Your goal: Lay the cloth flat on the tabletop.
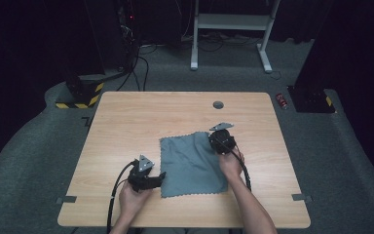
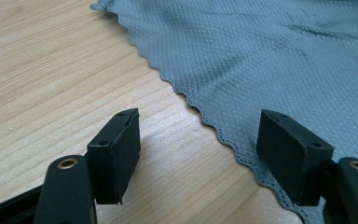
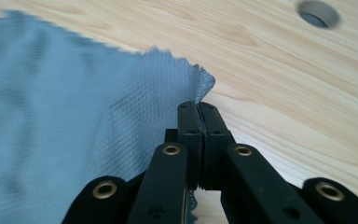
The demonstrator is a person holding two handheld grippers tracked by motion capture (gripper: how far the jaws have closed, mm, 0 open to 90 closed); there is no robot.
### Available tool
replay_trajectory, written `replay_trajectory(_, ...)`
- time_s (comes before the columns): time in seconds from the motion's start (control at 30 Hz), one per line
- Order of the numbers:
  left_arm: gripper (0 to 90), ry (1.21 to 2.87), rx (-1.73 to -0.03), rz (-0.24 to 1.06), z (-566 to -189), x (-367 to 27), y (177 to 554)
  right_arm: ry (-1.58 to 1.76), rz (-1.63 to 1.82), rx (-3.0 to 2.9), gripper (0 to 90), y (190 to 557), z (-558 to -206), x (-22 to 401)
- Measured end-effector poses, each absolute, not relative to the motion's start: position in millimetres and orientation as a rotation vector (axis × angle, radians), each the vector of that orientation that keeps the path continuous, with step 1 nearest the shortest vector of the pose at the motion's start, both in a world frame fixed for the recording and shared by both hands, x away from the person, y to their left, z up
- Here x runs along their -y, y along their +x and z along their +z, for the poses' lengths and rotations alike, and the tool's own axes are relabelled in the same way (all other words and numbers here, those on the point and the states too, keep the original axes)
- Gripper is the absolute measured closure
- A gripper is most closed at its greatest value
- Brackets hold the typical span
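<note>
1 wooden table [image 1: 126,117] stands on grey carpet in a dark room. 1 grey cloth [image 1: 192,163] lies between the 2 tongs. Left gripper [image 2: 198,154] gapes wide over the cloth's scalloped edge. Right gripper [image 3: 199,140] is clamped on the cloth's far corner, near 1 cable hole [image 3: 318,13].

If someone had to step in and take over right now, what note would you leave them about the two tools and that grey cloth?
Right tool: jaws shut on the far right corner of the grey cloth, with the fabric pinched between the pads.
Left tool: jaws open, low at the cloth's near left edge, one jaw over the wooden table and the other over the cloth; nothing gripped.
The cloth lies spread, mostly flat, near the table's middle.
Done: one corner gripped.
Left: probably closing the left tool on its edge, then folding or lifting.
</note>
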State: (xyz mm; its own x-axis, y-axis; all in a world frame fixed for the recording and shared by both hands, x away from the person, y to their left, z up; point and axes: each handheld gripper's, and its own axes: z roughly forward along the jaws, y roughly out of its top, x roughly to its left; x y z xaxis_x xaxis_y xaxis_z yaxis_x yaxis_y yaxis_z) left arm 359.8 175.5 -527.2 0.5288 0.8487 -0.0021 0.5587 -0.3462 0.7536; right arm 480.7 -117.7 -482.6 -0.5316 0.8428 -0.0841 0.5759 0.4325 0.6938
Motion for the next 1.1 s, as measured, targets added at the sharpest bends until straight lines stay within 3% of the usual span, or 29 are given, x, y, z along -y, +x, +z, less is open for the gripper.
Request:
replay_trajectory(0.17,30.9,2.049,-1.139,0.516,-527.2,-175.5,359.8,1.281,0.776,-2.256,88.2,494.6,-498.6,129.9)
replay_trajectory(0.27,30.8,2.048,-1.141,0.515,-527.2,-175.4,359.7,1.325,0.744,-2.253,80.8,501.0,-508.2,133.2)
replay_trajectory(0.43,30.8,2.047,-1.143,0.518,-527.2,-175.3,359.5,1.322,0.796,-2.236,77.2,494.8,-502.0,137.5)
replay_trajectory(0.6,32.0,2.044,-1.148,0.518,-526.9,-175.9,359.4,1.230,0.861,-2.254,76.2,467.5,-490.0,144.7)
replay_trajectory(0.8,42.8,2.036,-1.151,0.462,-522.2,-174.7,352.0,1.179,0.910,-2.329,76.1,429.9,-494.3,160.0)
replay_trajectory(1.1,47.1,2.129,-1.027,0.446,-513.7,-146.8,321.5,1.118,0.948,-2.382,73.7,369.4,-506.5,173.2)
